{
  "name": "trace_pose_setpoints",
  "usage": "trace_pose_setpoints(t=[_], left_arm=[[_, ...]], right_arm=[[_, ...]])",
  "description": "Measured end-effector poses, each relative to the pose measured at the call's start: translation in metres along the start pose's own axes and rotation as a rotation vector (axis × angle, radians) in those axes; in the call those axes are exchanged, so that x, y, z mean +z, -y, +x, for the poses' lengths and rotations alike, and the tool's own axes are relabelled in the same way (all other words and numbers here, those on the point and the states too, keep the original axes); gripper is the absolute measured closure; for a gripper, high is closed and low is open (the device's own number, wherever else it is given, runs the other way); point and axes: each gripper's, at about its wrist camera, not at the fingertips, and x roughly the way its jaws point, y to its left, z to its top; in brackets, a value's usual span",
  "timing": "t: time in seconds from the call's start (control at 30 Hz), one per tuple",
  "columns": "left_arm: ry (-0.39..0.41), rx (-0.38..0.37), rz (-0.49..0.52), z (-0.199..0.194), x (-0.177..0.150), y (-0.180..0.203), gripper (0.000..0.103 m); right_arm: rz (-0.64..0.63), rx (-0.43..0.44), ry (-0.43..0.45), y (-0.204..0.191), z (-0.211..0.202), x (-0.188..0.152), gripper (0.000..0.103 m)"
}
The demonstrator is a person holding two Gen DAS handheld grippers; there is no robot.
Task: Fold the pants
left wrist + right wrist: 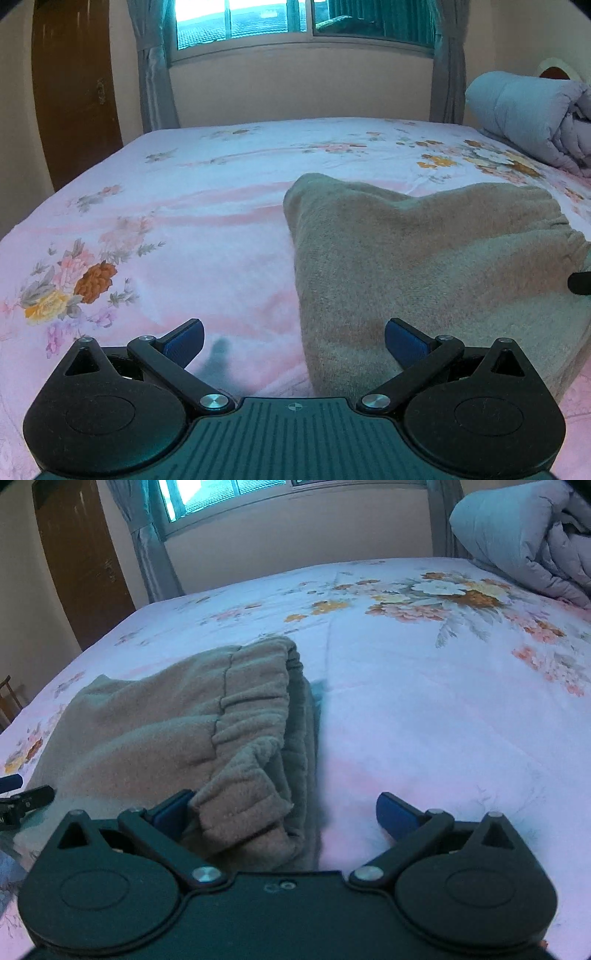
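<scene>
Beige fleece pants (424, 266) lie folded in layers on the flowered bed sheet (184, 221). In the right wrist view the pants (177, 731) show their gathered elastic waistband on the right side. My left gripper (293, 341) is open, low over the bed, straddling the pants' near left edge. My right gripper (284, 812) is open, with the pants' near right corner lying between its fingers and against the left pad. Neither gripper holds the cloth. The left gripper's tip also shows at the left edge of the right wrist view (22, 799).
A rolled grey-blue duvet (532, 114) lies at the bed's far right. A brown door (74, 92) stands at the left, and a curtained window (295, 26) is beyond the bed. The sheet (443, 701) stretches flat to the right of the pants.
</scene>
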Motion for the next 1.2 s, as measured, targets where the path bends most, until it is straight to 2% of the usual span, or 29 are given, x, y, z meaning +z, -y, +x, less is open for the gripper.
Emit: trace_pose_setpoints(t=[0.17, 0.27, 0.43, 0.47, 0.53, 0.6, 0.67, 0.8, 0.9, 1.13, 1.2], left_arm=[[0.008, -0.008, -0.015, -0.005, 0.002, -0.004, 0.0], [0.053, 0.026, -0.009, -0.017, 0.005, -0.009, 0.0], [0.082, 0.056, -0.015, -0.037, 0.001, -0.025, 0.0], [0.067, 0.06, -0.011, -0.036, -0.003, -0.026, 0.0], [0.019, 0.058, 0.013, -0.029, -0.011, -0.025, 0.0], [-0.031, 0.042, 0.016, -0.025, -0.015, -0.027, 0.0], [0.001, 0.041, -0.013, -0.042, -0.011, -0.033, 0.0], [0.093, 0.051, -0.046, -0.092, -0.015, -0.046, 0.0], [0.117, 0.048, -0.091, -0.133, -0.034, -0.058, 0.0], [0.144, 0.04, -0.134, -0.21, -0.087, -0.069, 0.0], [0.184, 0.058, -0.141, -0.234, -0.103, -0.069, 0.0]], right_arm=[[0.021, 0.015, -0.007, -0.003, -0.017, 0.002, 0.006], [-0.02, 0.006, 0.076, -0.012, -0.037, 0.007, 0.006], [-0.1, -0.035, 0.206, -0.029, -0.065, 0.005, 0.006], [-0.126, -0.085, 0.197, -0.032, -0.062, 0.003, 0.006], [-0.187, -0.201, 0.089, -0.033, -0.04, -0.005, 0.006], [-0.076, -0.155, 0.051, -0.017, -0.035, -0.007, 0.006], [0.056, -0.121, 0.033, -0.005, -0.045, 0.001, 0.006], [0.005, -0.101, 0.176, -0.013, -0.109, -0.004, 0.006], [-0.016, -0.09, 0.253, -0.015, -0.162, -0.025, 0.006], [-0.044, -0.094, 0.339, -0.025, -0.252, -0.092, 0.006], [-0.06, -0.103, 0.355, -0.029, -0.268, -0.107, 0.006]])
